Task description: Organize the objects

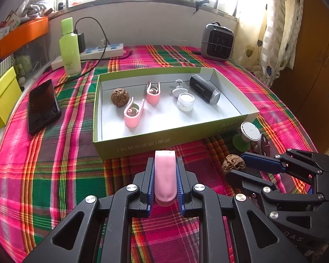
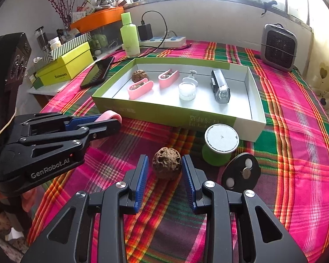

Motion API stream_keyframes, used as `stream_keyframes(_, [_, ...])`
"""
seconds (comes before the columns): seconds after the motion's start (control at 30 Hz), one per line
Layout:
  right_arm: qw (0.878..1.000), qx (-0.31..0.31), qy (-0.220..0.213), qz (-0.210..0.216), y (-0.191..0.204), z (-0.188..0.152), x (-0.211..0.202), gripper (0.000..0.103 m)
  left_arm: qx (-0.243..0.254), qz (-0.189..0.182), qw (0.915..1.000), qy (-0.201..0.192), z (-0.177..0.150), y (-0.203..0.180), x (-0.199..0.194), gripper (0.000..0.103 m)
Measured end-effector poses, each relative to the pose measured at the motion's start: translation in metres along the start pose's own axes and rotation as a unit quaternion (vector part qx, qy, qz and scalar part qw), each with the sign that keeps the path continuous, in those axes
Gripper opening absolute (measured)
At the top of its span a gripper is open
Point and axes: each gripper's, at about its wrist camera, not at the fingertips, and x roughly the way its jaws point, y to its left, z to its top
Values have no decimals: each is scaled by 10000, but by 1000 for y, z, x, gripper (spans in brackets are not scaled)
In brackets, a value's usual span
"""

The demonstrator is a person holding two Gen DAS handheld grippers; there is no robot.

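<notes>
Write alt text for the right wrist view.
The right gripper hangs open around a walnut on a plaid tablecloth. Left of it, the left gripper clamps a pink clip near a green box holding more clips.

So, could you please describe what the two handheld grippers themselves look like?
Both the left gripper and the right gripper are matte black linkage frames with triangular cut-outs and silver pivot screws. Their fingers carry ribbed blue pads. The left body has white "GenRobot.AI" lettering. No cables show.
</notes>
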Motion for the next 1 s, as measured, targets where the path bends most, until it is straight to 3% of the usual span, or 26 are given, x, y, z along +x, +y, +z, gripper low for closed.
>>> stream_keyframes(0.23, [9997, -104, 214, -106, 3, 1, 13, 33, -13, 13, 10000, 5, 0, 1, 0, 16])
stream_keyframes(1.0, [9999, -12, -125, -58, -1, 23, -3, 31, -56, -52, 10000, -59, 15, 3, -3, 16])
